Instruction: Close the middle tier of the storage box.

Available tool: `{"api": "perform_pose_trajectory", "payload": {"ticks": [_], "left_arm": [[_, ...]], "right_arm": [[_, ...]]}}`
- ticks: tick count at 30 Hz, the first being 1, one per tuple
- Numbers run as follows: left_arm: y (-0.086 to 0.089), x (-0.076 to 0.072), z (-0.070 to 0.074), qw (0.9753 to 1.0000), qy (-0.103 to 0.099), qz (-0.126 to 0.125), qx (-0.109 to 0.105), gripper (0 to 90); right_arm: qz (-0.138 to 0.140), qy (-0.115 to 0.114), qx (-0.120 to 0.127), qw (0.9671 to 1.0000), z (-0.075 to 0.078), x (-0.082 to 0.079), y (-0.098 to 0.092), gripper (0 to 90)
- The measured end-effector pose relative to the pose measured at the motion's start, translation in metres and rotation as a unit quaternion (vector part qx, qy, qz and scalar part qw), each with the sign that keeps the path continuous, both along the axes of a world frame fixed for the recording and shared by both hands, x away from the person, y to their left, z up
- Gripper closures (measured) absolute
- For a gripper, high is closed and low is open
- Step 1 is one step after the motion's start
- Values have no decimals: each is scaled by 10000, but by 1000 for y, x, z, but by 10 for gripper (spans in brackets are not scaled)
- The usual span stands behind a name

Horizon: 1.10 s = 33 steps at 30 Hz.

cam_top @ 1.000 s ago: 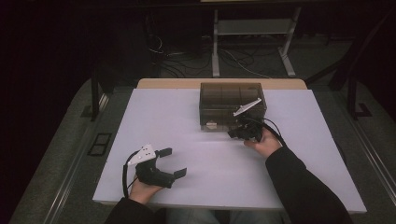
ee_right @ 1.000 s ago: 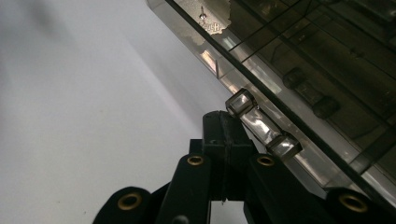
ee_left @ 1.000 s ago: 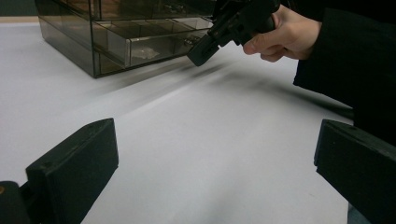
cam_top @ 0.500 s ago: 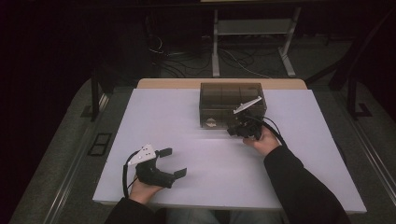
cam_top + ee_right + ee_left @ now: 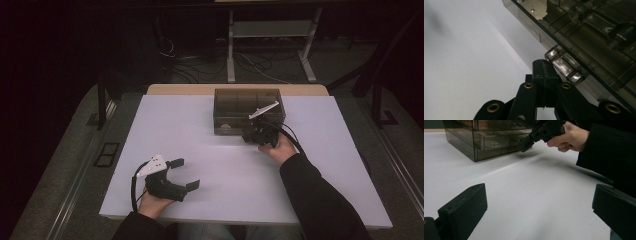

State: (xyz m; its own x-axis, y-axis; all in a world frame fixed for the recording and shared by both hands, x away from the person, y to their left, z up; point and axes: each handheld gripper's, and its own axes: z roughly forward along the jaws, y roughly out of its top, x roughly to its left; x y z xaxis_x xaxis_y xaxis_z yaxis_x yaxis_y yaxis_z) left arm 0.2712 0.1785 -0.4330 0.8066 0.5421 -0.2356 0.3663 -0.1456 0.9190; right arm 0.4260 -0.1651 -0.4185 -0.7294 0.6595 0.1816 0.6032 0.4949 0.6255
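A smoky see-through drawer box (image 5: 248, 107) stands at the back middle of the white table (image 5: 190, 125). My right gripper (image 5: 251, 136) is at the box's front face, low down, jaws pressed together. In the right gripper view its shut tips (image 5: 544, 68) sit just left of a clear drawer handle (image 5: 562, 66), touching or nearly touching it, with nothing seen between them. A small silvery part shows inside the box (image 5: 584, 32). My left gripper (image 5: 186, 174) rests near the front left edge, jaws wide apart and empty. The left gripper view (image 5: 539, 205) looks toward the box (image 5: 486, 142) and the right gripper (image 5: 525, 146).
The table's wooden back edge (image 5: 200, 90) lies just behind the box. Beyond it on the dark floor are a metal stand (image 5: 272, 30) and loose cables (image 5: 250, 65). Bare white surface spreads between the two grippers.
The right gripper has edged slightly left and closer to the box's front face. The left gripper has stayed where it was, still open.
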Motion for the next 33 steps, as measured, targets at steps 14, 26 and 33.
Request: {"api": "perform_pose_trajectory", "payload": {"ticks": [14, 26, 33], "left_arm": [[0, 0, 0, 10000, -9, -10, 9, 0], [0, 0, 0, 10000, -7, -5, 4, 0], [0, 0, 0, 10000, -6, -1, 4, 0]], "right_arm": [[-146, 25, 163, 9998, -3, 6, -2, 891], [-272, -3, 243, 9993, -4, 10, -2, 891], [-341, -17, 289, 9990, -5, 12, -3, 891]]}}
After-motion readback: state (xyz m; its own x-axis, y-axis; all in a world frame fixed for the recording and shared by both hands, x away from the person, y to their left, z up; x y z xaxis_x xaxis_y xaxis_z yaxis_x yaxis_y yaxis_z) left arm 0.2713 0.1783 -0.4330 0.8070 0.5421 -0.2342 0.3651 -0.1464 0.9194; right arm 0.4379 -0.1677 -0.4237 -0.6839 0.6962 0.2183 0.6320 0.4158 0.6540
